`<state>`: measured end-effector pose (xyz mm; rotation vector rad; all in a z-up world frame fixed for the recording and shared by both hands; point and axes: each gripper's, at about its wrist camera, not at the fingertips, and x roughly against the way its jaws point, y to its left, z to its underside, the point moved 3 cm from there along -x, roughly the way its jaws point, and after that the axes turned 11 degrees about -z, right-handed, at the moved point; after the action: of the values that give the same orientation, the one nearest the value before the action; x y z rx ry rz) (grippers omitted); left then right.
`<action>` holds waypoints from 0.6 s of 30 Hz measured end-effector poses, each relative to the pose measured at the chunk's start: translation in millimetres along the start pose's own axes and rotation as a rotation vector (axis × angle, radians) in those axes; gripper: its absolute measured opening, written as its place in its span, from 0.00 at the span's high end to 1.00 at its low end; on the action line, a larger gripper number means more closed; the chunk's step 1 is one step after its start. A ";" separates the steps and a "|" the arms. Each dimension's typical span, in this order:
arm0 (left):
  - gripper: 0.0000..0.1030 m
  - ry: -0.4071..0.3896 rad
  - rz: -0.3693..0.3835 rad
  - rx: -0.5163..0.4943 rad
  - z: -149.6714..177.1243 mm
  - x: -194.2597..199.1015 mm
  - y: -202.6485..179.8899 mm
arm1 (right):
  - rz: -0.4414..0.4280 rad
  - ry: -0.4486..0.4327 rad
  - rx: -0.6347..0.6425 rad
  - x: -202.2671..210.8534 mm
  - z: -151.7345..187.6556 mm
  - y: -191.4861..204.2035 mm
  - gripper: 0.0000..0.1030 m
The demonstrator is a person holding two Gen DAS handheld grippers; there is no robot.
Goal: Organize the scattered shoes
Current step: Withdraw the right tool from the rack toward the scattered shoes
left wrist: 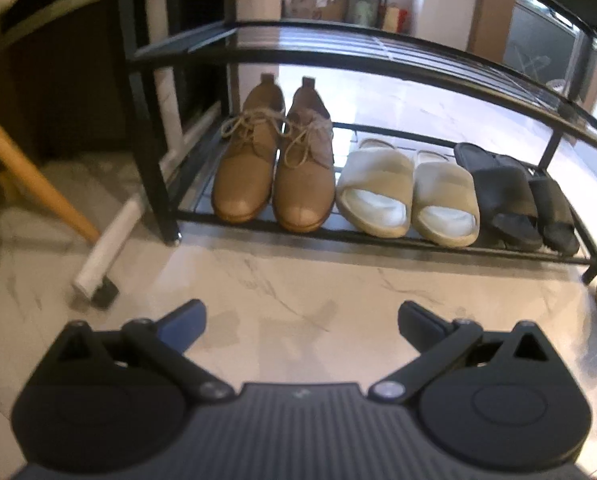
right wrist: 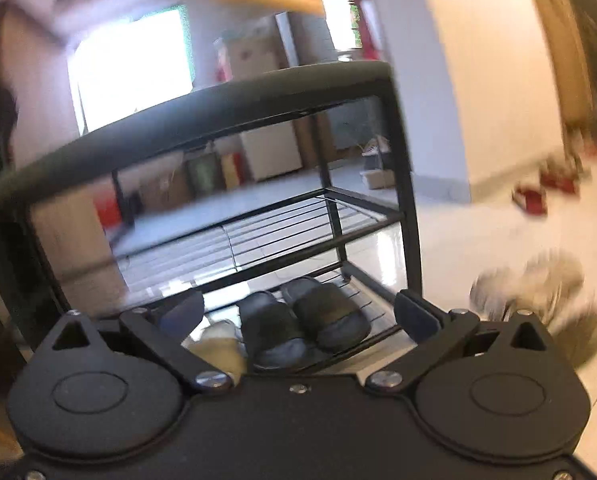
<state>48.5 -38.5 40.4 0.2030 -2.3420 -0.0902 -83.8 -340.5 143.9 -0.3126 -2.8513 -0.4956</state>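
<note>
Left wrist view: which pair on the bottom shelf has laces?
The tan leather lace-up shoes, leftmost; the cream slides and black slides are open slip-ons.

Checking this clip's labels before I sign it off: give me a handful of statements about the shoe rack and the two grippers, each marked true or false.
1. Three pairs sit on the rack's bottom shelf. True.
2. The tan lace-up shoes are at the right end of the row. False: they are at the left end; the black slides are at the right.
3. The cream slides lie between the other two pairs. True.
4. The left gripper is clamped on a shoe. False: it is open and holds nothing.
5. The right gripper is open. True.
</note>
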 end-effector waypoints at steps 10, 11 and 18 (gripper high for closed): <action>0.01 -0.012 -0.054 -0.012 8.0 3.5 -7.0 | 0.188 0.231 -0.016 -58.5 40.1 -45.8 0.00; 0.01 -0.031 -0.059 -0.030 8.8 5.5 -9.6 | 0.196 0.248 0.006 -62.3 45.2 -46.2 0.00; 0.01 -0.084 -0.060 -0.125 10.2 12.1 -28.5 | 0.171 0.304 0.024 -73.7 58.5 -42.8 0.00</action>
<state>36.3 -68.6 38.2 0.2116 -2.4040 -0.2787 -35.3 -371.6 58.2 -0.4323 -2.5086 -0.4332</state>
